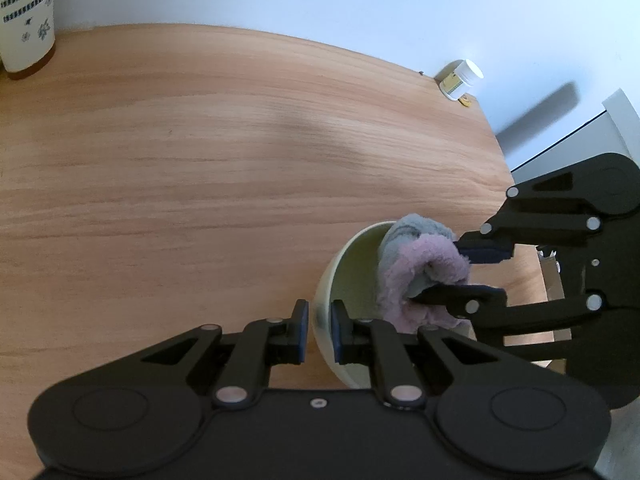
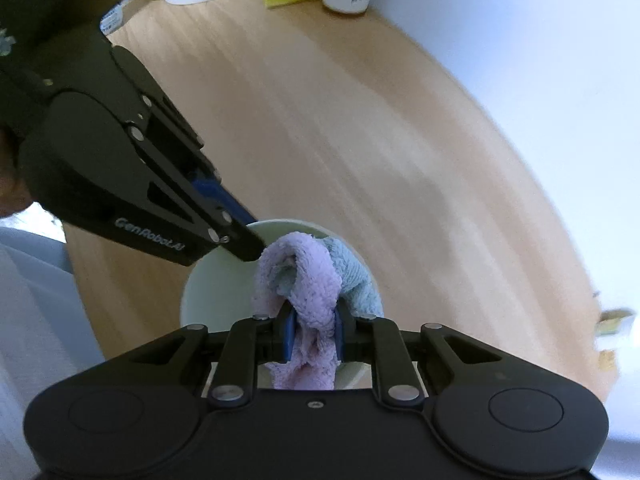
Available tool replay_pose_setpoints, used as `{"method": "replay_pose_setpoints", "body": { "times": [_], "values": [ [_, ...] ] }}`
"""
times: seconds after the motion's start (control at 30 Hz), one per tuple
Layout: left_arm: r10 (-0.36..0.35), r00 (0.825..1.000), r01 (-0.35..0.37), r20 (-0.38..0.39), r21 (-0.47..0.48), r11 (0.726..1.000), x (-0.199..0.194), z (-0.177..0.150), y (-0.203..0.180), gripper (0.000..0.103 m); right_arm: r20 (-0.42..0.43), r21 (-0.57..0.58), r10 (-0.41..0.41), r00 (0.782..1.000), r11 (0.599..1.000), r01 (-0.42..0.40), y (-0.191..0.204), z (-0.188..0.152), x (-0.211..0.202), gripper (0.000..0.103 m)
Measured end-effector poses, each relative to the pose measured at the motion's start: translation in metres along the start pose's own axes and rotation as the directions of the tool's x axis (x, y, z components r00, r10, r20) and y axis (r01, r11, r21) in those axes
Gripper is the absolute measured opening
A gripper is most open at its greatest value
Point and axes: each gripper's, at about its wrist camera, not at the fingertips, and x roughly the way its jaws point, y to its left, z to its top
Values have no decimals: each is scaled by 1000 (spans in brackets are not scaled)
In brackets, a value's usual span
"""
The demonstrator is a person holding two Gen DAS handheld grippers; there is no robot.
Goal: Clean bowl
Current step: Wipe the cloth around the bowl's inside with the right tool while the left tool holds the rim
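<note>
The bowl (image 1: 352,276), pale cream, stands on the wooden table (image 1: 200,160) near its right edge, at about 5 o'clock in the left wrist view.

Left gripper (image 1: 319,332): jaws nearly closed, clamped on the near wall of the bowl, one finger outside the rim and one inside. In the right wrist view the left gripper (image 2: 248,246) enters from 10 o'clock and its tips meet the bowl (image 2: 216,292) at the rim.

Right gripper (image 2: 313,338): jaws closed to a narrow gap, gripping a bunched cloth (image 2: 304,280), pink on one face and grey-blue on the other. In the left wrist view the right gripper (image 1: 460,272) enters from 3 o'clock and holds the cloth (image 1: 420,264) inside the bowl, against its far wall, with part of the cloth rising above the rim.

Other items: a patterned white cup (image 1: 26,16) at 10 o'clock and a small white-capped bottle (image 1: 460,80) at 2 o'clock, both at the far table edge, well apart from the bowl.
</note>
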Motion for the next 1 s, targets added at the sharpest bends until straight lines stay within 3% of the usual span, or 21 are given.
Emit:
{"method": "replay_pose_setpoints", "body": {
  "times": [0.4, 0.73, 0.9, 1.0],
  "values": [
    [-18, 1000, 18, -4, 15, 1000, 1, 5, 1, 11, -40, -37, -34, 999, 999, 32, 10, 5, 29, 19],
    [-5, 1000, 5, -11, -5, 1000, 7, 8, 2, 11, -17, 119, 145, 989, 983, -142, -2, 15, 33, 24],
    [3, 1000, -3, -8, -6, 1000, 7, 9, 2, 10, 10, 207, 244, 970, 948, -240, -19, 16, 15, 22],
    [8, 1000, -8, -4, -10, 1000, 9, 8, -1, 10, 5, 212, 259, 966, 944, -254, -22, 17, -5, 22]
  ]
}}
